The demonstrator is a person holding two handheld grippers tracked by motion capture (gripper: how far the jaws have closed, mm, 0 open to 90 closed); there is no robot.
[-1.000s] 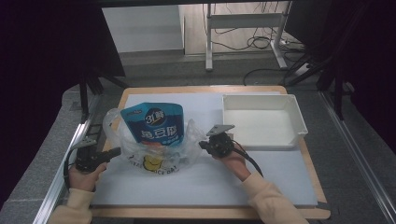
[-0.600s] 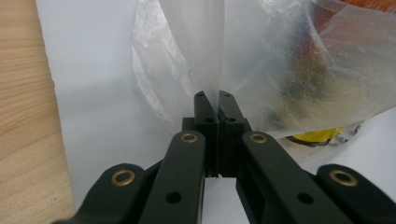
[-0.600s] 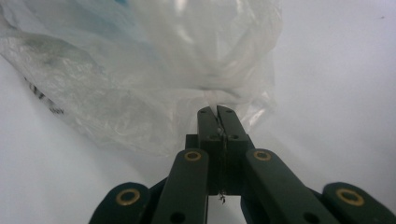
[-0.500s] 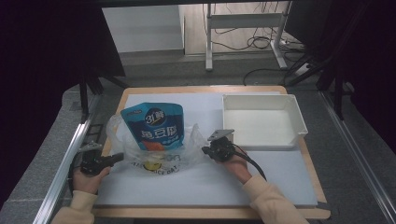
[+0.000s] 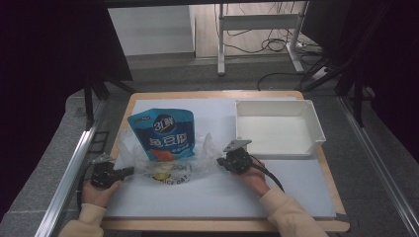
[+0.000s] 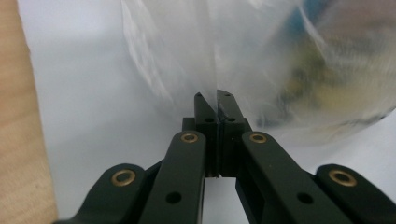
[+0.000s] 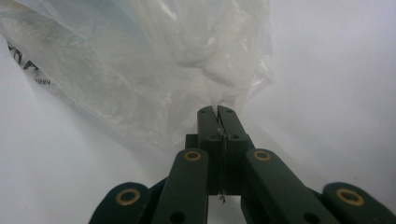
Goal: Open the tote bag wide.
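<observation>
Left claw (image 6: 217,100) pressed together, pinching the clear bag (image 5: 168,160) edge. Right claw (image 7: 217,114) likewise pinches the bag's opposite edge near the tabletop (image 5: 222,197) front.

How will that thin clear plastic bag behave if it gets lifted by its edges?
The thin clear plastic bag looks crumpled and limp, so it will probably sag. The blue printed pouch inside likely weighs its middle down. The glossy film may slip.

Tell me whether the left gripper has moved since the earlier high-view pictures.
Yes. In the high view the left gripper has dropped toward the table's near edge, farther from the white tray, fingers pinching the clear plastic bag.
</observation>
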